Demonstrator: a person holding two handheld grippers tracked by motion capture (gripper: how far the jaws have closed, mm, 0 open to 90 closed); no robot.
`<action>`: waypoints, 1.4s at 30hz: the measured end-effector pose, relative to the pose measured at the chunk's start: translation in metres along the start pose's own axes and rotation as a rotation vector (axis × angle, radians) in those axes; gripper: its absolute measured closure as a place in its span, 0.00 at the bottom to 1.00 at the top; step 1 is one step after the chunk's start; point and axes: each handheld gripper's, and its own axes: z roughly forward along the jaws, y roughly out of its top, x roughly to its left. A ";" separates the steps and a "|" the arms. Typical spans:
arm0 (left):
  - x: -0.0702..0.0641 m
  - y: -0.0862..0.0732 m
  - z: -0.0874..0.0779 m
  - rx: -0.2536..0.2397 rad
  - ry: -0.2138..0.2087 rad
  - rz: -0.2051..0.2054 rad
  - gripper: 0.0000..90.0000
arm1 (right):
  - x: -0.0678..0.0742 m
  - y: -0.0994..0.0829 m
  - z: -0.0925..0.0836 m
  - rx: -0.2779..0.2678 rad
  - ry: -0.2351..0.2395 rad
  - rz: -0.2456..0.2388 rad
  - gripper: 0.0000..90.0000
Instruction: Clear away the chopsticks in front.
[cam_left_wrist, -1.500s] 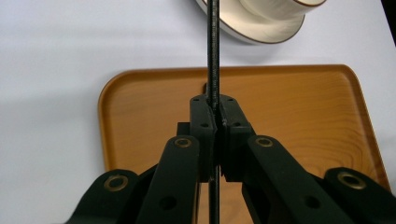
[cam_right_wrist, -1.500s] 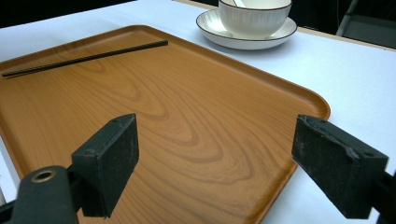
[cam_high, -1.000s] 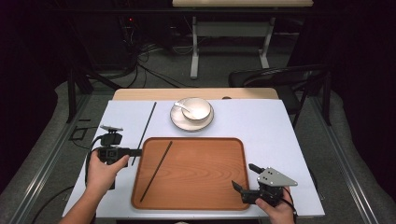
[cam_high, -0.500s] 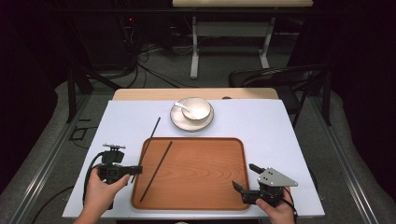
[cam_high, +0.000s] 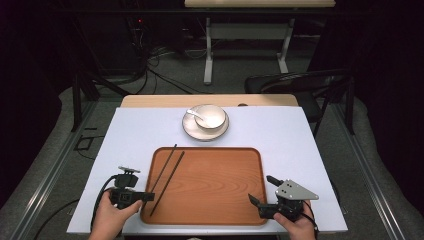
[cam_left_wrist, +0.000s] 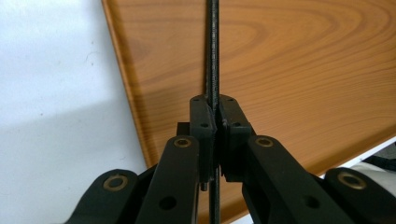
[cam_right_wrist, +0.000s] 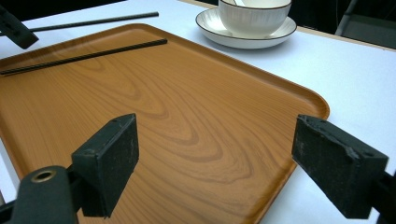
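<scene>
Lying centred on the white table (cam_high: 300, 135), wooden tray (cam_high: 215, 200), its middle and right side bare; left gripper (cam_high: 146, 196) at the tray's left edge, jaws clamped on one black chopstick (cam_high: 164, 168) crossing the rim; second chopstick (cam_high: 170, 176) inside the tray, alongside; right gripper (cam_high: 262, 191) at the tray's right near corner, jaws wide apart, holding nothing; bowl (cam_high: 209, 116) on saucer (cam_high: 192, 131) just beyond the tray's far edge.

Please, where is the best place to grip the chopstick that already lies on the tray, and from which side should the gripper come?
Probably near its low end, from above. The chopstick lies flat and slanted on the tray; fingers astride its thin shaft would suit, avoiding the second chopstick that the left gripper holds beside it.
</scene>
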 end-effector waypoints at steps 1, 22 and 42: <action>0.000 0.000 0.000 0.000 0.000 0.000 0.96 | 0.000 0.000 0.000 -0.001 0.000 -0.001 0.16; 0.007 0.002 0.017 0.037 0.035 -0.013 0.95 | 0.000 0.000 0.000 0.000 0.001 0.001 0.16; 0.008 0.002 0.018 0.030 0.045 -0.020 0.93 | 0.000 0.000 0.000 -0.002 0.001 0.000 0.16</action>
